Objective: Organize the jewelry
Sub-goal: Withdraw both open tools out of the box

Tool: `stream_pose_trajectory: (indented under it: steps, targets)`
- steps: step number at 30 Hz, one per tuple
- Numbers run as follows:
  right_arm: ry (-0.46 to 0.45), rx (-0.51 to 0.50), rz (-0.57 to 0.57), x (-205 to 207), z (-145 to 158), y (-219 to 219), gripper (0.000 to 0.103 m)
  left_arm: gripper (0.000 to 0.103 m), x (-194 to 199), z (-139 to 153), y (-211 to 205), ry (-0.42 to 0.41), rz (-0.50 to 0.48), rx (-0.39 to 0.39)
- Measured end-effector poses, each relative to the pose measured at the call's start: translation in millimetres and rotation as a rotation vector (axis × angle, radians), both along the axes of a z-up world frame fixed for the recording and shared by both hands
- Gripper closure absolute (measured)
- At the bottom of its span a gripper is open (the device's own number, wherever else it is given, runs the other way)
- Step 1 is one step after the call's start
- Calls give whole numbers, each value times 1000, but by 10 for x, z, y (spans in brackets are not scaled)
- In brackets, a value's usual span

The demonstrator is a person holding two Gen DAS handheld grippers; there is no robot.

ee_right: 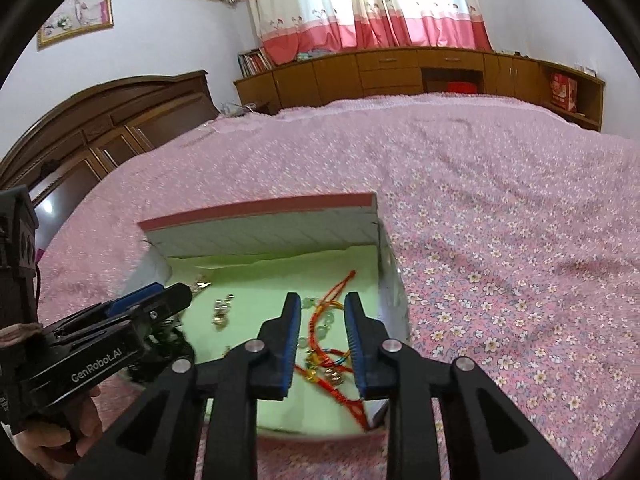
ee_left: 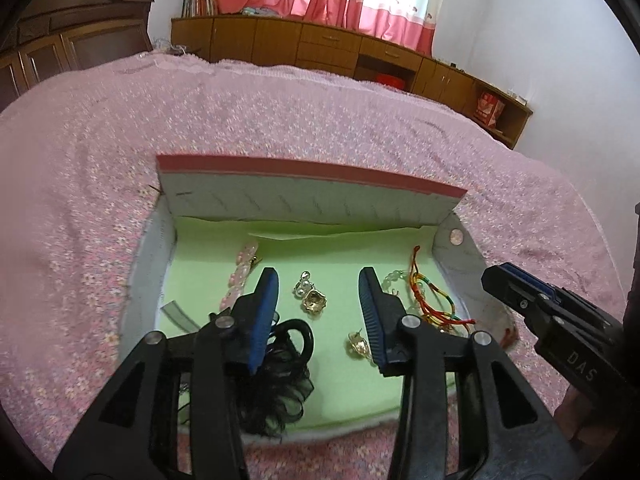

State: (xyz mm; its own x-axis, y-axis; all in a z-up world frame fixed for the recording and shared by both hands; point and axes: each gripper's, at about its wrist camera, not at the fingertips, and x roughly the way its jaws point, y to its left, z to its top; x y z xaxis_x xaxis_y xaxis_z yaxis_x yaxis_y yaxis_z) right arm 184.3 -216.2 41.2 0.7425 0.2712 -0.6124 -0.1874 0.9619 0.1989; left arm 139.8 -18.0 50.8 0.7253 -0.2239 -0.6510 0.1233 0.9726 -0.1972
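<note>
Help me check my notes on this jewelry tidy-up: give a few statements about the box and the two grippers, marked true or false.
1. The box sits on a pink flowered bedspread. True.
2. The box is lined in blue. False: its lining is light green.
3. The left gripper is clamped on the black hair tie. False: its jaws stand apart with nothing pressed between them.
4. A red cord bracelet lies at the right side of the box. True.
5. The right gripper is open above the bracelet. True.
6. The box lid is closed. False: it stands open at the back.
</note>
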Motion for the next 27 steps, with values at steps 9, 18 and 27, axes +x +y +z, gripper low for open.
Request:
stream_pose_trajectory:
  steps: [9, 18, 27]
  targets:
    - [-55, 26, 20, -450, 204, 67, 68, 64, -368, 157, 49, -48, 7, 18]
    - [-80, 30, 21, -861, 186, 77, 57, 60, -671, 100, 60, -58, 31, 39]
    - [-97, -7, 8, -1096, 11, 130, 46, 59, -903, 26, 69, -92, 59, 80]
